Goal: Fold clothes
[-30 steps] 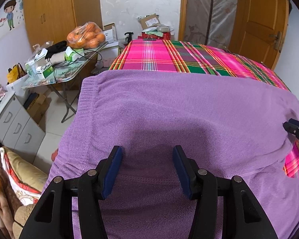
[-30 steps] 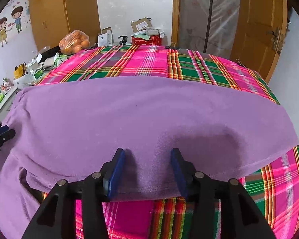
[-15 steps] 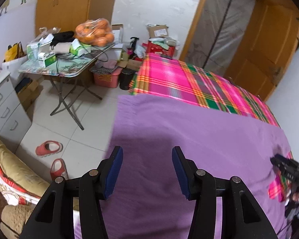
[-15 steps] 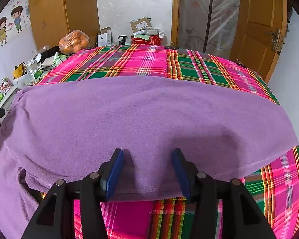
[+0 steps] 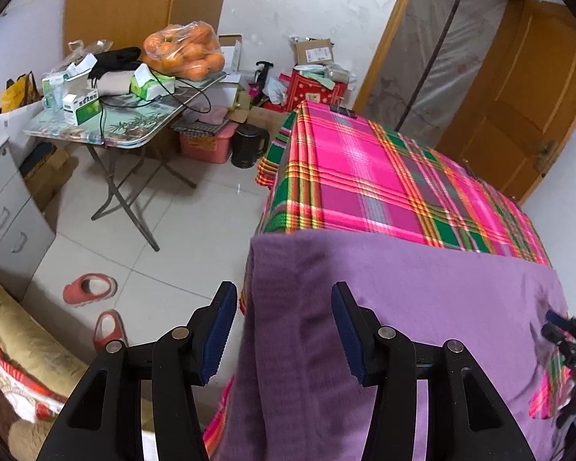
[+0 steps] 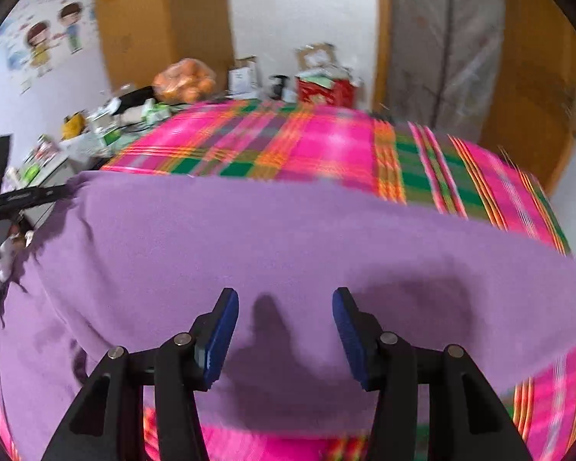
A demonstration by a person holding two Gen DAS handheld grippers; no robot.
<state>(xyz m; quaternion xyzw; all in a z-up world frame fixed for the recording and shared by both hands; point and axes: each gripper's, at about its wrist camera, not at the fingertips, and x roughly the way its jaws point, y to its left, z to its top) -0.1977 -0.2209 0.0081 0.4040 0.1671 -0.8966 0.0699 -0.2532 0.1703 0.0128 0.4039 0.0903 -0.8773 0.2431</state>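
Across the near end of the bed (image 5: 364, 176), over its pink-and-green plaid cover (image 6: 288, 142): one purple garment (image 6: 249, 238), knit, lying flat as a broad folded band, reaching from the bed's left edge almost to its right edge; its near portion droops over the left edge toward the floor in the left wrist view. Left gripper (image 5: 284, 330): black frame, blue pads, jaws spread, nothing pinched; it hangs over the bed's left edge, with the garment's hanging edge seen between the fingers but clear of both pads. Right gripper (image 6: 286, 330): same build, jaws spread wide and empty, held above the garment's near hem toward the bed's right side, casting a two-pronged shadow on the cloth; this view is motion-blurred. Beside the bed's left edge, on a tiled floor: a folding table (image 5: 107, 134) carrying a bag of oranges (image 5: 184, 52), small boxes and cables; a pair of red slippers (image 5: 90, 288) close to the bed's near left corner; a grey drawer unit (image 5: 4, 215). Beyond the bed's far end: a red box (image 5: 315, 90), cartons, a wooden door (image 5: 526, 115).
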